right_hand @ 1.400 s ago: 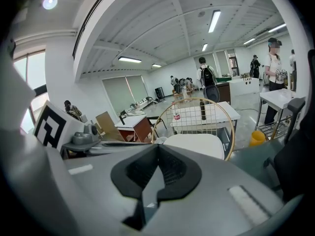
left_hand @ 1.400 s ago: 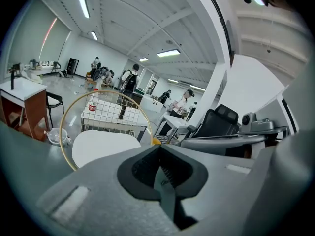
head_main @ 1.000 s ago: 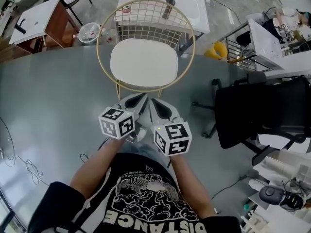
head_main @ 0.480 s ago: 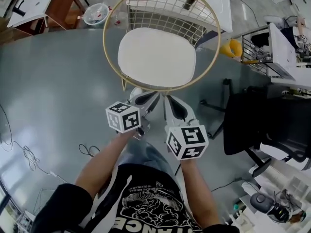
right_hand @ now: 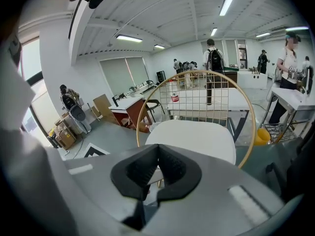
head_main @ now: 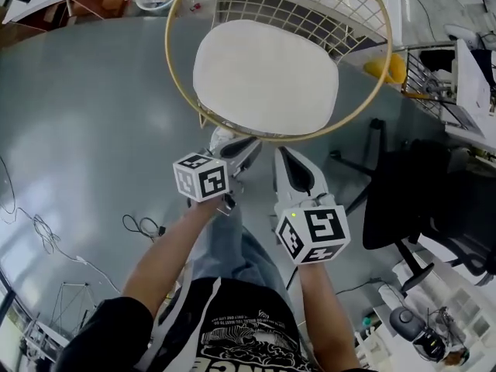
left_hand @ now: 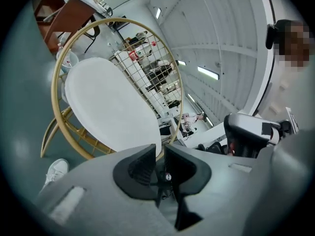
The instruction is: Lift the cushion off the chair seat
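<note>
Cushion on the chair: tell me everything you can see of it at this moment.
The cushion is a white pad, a rounded square with soft corners, smooth, matte and fairly thin; its material cannot be told. It lies flat and centred on the seat of the gold wire chair, inside the chair's round hoop, its rear edge near the grid back. Only the chair touches it; nothing lies on it, and it is not yet lifted.

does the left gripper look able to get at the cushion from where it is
Probably yes: the left gripper hangs short of the cushion, with only the chair's gold rim to clear. Its jaws have just been opening, empty.
</note>
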Demonstrator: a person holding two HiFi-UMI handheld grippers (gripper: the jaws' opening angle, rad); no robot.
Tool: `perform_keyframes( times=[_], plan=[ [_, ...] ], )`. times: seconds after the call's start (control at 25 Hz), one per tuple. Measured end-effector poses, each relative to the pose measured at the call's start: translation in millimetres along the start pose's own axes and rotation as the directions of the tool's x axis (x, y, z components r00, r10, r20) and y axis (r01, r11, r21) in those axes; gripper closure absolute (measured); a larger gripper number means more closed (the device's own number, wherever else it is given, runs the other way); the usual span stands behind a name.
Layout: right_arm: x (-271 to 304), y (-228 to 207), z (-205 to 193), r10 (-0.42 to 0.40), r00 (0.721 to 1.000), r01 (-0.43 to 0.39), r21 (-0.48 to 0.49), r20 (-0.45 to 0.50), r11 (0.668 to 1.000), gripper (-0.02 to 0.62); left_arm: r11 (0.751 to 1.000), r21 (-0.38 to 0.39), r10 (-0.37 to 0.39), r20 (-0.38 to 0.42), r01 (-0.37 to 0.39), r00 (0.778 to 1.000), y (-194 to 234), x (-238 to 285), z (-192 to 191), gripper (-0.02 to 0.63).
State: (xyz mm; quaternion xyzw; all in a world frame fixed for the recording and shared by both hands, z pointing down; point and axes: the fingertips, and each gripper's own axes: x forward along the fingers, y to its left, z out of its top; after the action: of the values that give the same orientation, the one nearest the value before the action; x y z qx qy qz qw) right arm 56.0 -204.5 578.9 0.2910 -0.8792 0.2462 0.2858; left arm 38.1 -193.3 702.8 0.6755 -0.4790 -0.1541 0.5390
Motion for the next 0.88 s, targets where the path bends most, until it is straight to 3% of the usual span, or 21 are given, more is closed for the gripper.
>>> perform_keyframes(
  times=[0.4, 0.88],
  plan=[
    [22, -1, -12, 0.009, 0.998, -0.009, -0.004, -0.063, 1.000, 0.597, 0.981, -0.194, 0.016, -0.021, -0.020, 1.000, 64, 12, -21, 0.463],
    [28, -12, -24, 0.003, 0.996, 0.001, 0.035, -0.091, 0.999, 0.597, 0.967, -0.252, 0.053, 0.028, -0.045, 0.998, 92, 28, -11, 0.423]
  ],
)
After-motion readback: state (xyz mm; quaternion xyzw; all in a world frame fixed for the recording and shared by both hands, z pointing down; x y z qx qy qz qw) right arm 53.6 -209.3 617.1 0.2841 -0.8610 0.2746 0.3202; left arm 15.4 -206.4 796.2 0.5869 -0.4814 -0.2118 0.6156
